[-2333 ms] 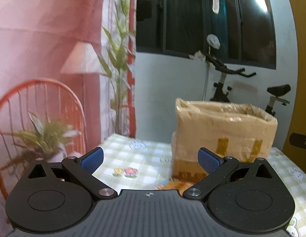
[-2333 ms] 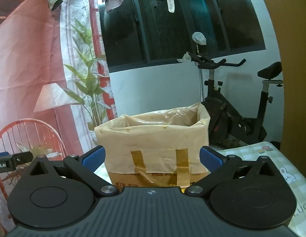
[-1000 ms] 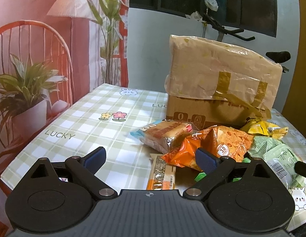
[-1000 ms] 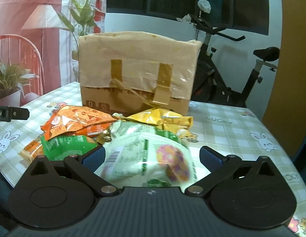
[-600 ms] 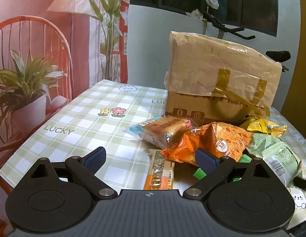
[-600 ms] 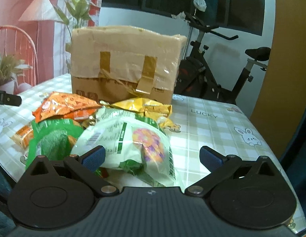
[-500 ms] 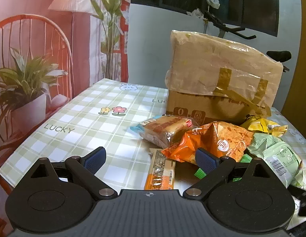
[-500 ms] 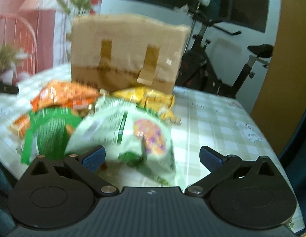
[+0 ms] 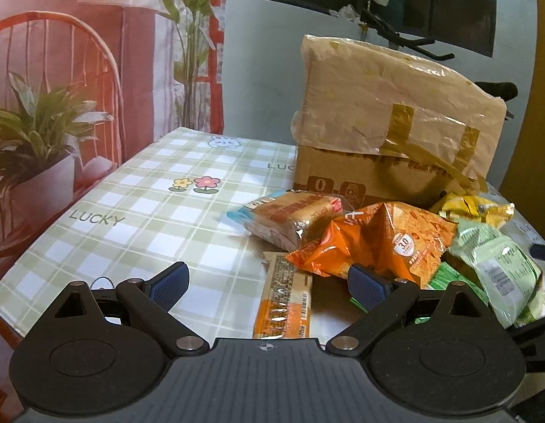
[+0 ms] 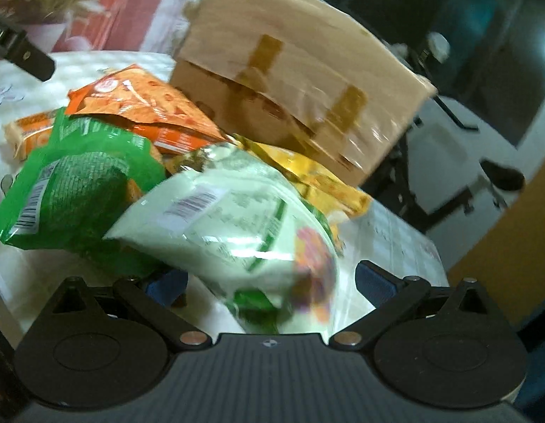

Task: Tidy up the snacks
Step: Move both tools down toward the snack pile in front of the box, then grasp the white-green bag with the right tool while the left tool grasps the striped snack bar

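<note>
1. Clearly nearest: right gripper [image 10: 270, 287], jaws spread wide and empty, with the pale green bag [image 10: 237, 218] lying straight ahead between the blue pads [image 10: 372, 283], its near end just short of them, maybe brushing; blurred, so contact cannot be told.
2. Long axis of that bag: running from upper left toward lower right in the right wrist view, roughly across the gap rather than along it, so probably a pinch on the near, narrower end.
3. Beside it on the left, touching: dark green bag [image 10: 68, 190]; behind, orange bag [image 10: 142, 105] and yellow bag [image 10: 307, 172], all heaped on the checked surface [image 9: 138, 211] in front of the box [image 9: 395, 123].
4. Left gripper [image 9: 268, 283]: also wide apart, holding nothing, lower and farther from the pale bag [image 9: 497, 268], which sits far off to its right.
5. Ahead of the left gripper instead: flat orange bar [image 9: 284, 299], long axis pointing almost straight away, between the pads [image 9: 168, 283]; bread pack [image 9: 293, 218] beyond.
6. Likely split, as a judgement: right for the pale bag, left for the bar.
</note>
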Tool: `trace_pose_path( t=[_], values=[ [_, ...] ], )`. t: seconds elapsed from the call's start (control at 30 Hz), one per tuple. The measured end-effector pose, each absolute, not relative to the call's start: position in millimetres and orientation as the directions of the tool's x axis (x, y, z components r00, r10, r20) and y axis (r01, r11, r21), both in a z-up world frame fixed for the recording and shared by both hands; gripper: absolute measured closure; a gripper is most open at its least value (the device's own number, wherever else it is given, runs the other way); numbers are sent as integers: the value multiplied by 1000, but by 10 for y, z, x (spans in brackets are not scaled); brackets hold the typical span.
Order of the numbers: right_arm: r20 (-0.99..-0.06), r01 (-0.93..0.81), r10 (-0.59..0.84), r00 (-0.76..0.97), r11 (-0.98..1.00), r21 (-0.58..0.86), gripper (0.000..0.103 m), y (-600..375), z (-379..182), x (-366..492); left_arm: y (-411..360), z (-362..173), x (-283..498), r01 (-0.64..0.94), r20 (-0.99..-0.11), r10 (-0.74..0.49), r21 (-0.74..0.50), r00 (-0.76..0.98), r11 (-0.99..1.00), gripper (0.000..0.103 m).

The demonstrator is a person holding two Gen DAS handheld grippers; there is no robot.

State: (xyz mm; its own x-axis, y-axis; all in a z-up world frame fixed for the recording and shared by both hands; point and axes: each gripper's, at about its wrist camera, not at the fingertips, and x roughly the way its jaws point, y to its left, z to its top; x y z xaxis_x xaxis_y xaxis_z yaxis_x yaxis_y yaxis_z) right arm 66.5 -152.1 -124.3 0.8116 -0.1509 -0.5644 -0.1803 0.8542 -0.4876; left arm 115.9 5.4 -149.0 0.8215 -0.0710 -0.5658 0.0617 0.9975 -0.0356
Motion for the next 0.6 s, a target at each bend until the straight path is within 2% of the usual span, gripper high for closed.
trace_pose_path(
  t=[0.23, 0.37, 0.6],
  values=[
    [-556, -239, -90, 826, 838, -490, 6, -1520, -1310, 856, -2, -1564, 1202, 102, -576, -102, -33, 811, 994, 9],
    [-544, -209, -61, 837, 883, -421, 20, -1609, -1324, 828, -1, -1600, 1227, 113, -581, -116, -41, 806, 993, 12],
    [-477, -150, 4, 879, 952, -268, 25, -1791, -1209, 657, 3, -1666, 1289, 113, -594, -117, -44, 795, 993, 21]
  ],
)
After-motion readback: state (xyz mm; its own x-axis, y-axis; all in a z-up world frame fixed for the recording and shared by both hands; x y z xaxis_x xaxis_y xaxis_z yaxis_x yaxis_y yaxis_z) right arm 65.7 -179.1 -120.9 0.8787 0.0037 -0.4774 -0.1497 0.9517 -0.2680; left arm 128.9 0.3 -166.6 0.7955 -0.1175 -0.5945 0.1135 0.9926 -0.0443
